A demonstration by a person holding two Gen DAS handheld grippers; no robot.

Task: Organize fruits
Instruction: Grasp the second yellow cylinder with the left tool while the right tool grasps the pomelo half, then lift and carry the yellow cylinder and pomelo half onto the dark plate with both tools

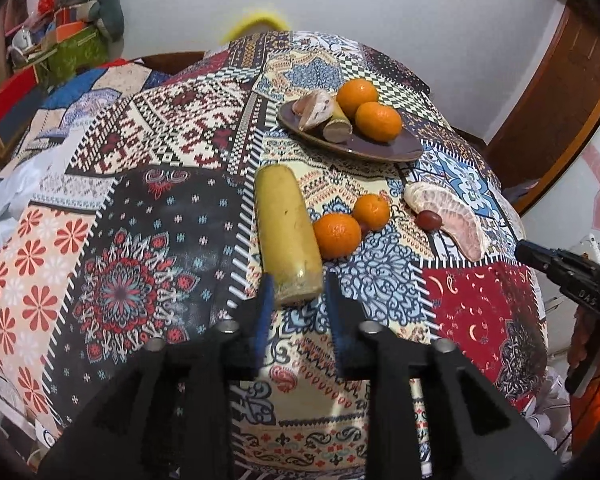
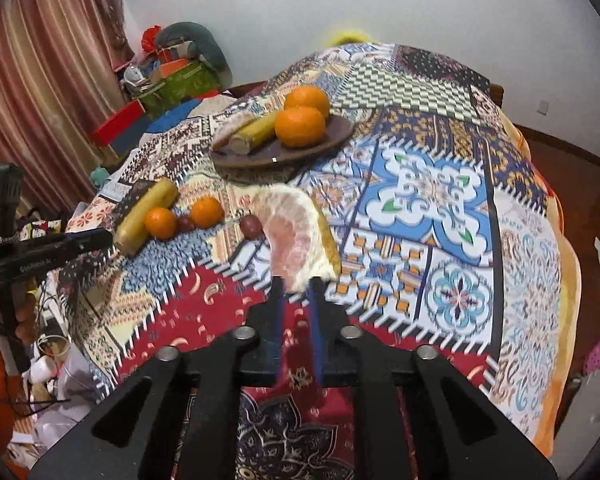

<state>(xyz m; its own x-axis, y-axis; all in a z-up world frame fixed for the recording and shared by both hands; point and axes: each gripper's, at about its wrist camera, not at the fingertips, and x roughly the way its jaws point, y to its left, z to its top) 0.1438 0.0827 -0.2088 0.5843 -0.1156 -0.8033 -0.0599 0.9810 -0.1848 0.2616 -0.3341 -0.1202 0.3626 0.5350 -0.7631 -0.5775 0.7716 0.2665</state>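
Down the left wrist view, my left tool (image 1: 297, 290) has its two blue-padded fingers set either side of the near end of the long yellow stalk (image 1: 287, 232), which lies on the patchwork tablecloth (image 1: 148, 216) of the table; whether the pads actually press it I cannot tell. Just right of the stalk sit two loose oranges (image 1: 337, 235), with a small dark red fruit (image 1: 428, 219) further right, touching a peeled pomelo segment (image 1: 450, 216). Farther off, the brown plate (image 1: 380, 148) carries two oranges, a short stalk piece (image 1: 337, 125) and another pomelo wedge (image 1: 314, 109). At the right edge my right tool (image 1: 540, 256) reaches in. Turning to the right wrist view, my right tool (image 2: 297, 286) is pinching the near tip of the pomelo segment (image 2: 290, 228) between narrowly spaced fingers; the segment looks blurred and I cannot tell whether it is lifted off the cloth. The dark red fruit (image 2: 250, 225) lies just left of it, the loose oranges (image 2: 161, 222) and stalk (image 2: 146, 216) further left, and the plate (image 2: 284, 152) beyond. My left tool (image 2: 100, 239) shows at the left edge.
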